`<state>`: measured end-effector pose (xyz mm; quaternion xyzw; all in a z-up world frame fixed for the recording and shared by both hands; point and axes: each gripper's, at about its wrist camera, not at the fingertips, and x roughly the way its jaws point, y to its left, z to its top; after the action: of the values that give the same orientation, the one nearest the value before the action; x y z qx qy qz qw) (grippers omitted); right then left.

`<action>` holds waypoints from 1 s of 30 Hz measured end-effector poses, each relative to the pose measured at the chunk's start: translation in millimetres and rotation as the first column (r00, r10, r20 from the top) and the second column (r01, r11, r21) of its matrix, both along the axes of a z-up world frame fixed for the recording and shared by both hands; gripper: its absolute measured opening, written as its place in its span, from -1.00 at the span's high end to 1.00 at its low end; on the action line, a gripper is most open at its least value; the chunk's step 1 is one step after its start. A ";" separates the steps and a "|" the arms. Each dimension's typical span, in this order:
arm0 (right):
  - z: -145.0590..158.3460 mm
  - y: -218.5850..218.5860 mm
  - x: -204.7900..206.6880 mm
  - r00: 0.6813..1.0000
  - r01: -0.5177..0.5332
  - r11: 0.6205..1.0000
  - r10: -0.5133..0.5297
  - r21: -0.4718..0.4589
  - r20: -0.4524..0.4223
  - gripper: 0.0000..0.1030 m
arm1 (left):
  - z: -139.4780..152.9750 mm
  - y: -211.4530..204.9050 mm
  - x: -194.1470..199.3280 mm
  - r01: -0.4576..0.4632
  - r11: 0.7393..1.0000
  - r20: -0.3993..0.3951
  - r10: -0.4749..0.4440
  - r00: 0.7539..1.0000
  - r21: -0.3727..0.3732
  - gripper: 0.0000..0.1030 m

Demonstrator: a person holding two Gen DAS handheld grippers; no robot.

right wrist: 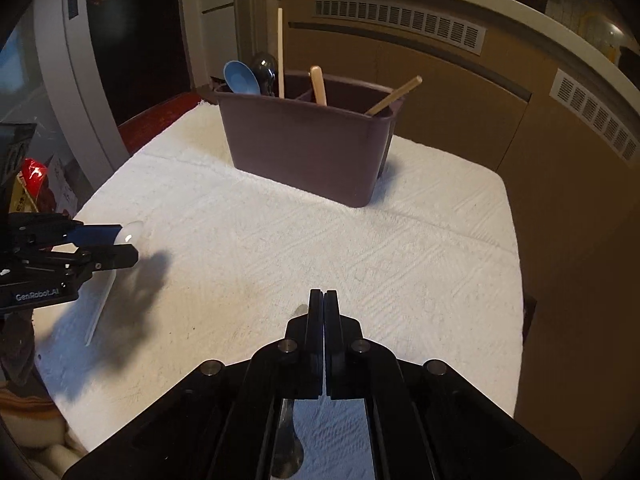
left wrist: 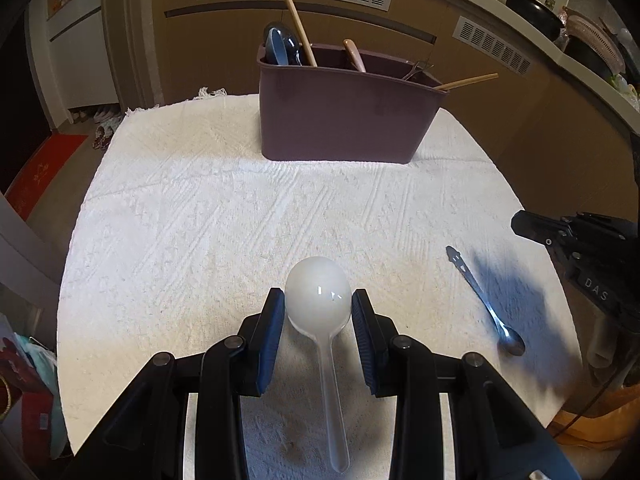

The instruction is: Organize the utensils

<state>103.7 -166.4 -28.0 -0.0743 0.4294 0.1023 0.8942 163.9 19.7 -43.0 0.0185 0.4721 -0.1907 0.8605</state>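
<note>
A clear plastic rice paddle (left wrist: 320,300) lies on the white cloth, bowl away from me. My left gripper (left wrist: 318,300) is open, its blue pads either side of the bowl, touching or nearly so; it also shows in the right wrist view (right wrist: 120,246). A metal spoon (left wrist: 486,304) lies at right on the cloth. My right gripper (right wrist: 323,294) is shut and empty above that spoon (right wrist: 288,452), whose bowl shows beneath it. A purple utensil caddy (left wrist: 344,116) at the far edge holds spoons, chopsticks and a wooden handle; it also shows in the right wrist view (right wrist: 304,148).
The white textured cloth (left wrist: 200,208) covers a small table whose edges drop off left and right. Brown cabinets (left wrist: 400,32) stand behind. A counter with pots (left wrist: 560,20) runs along the right. Bags (left wrist: 24,392) sit on the floor at left.
</note>
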 end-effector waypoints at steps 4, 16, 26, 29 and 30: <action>-7.5 -2.4 -15.8 0.997 -0.035 0.999 0.035 0.000 -0.067 0.92 | 1.3 -4.1 -5.7 0.012 1.000 0.000 -0.012 1.000 0.006 0.39; -62.9 -10.2 -73.0 0.971 0.030 0.996 -0.009 0.085 -0.238 0.32 | -4.1 -16.3 -15.6 0.045 0.999 -0.019 -0.045 0.999 -0.004 0.39; -62.3 6.0 -88.5 0.988 0.018 1.000 -0.018 -0.004 -0.156 0.08 | -8.0 -11.7 -16.2 0.024 1.000 -0.037 -0.025 0.999 -0.009 0.39; -61.9 1.8 -87.0 0.989 0.029 1.000 -0.027 0.010 -0.148 0.09 | -8.4 -12.7 -15.9 0.022 1.000 -0.040 -0.023 0.999 -0.009 0.39; -61.9 -1.1 -85.1 0.989 0.042 0.999 -0.040 0.011 -0.144 0.21 | -8.7 -13.0 -16.0 0.022 1.000 -0.042 -0.022 0.999 -0.010 0.39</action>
<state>18.6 -167.5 -89.9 -0.0516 0.4935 0.0918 0.8633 147.9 6.7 -51.7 0.0155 0.4891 -0.2029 0.8481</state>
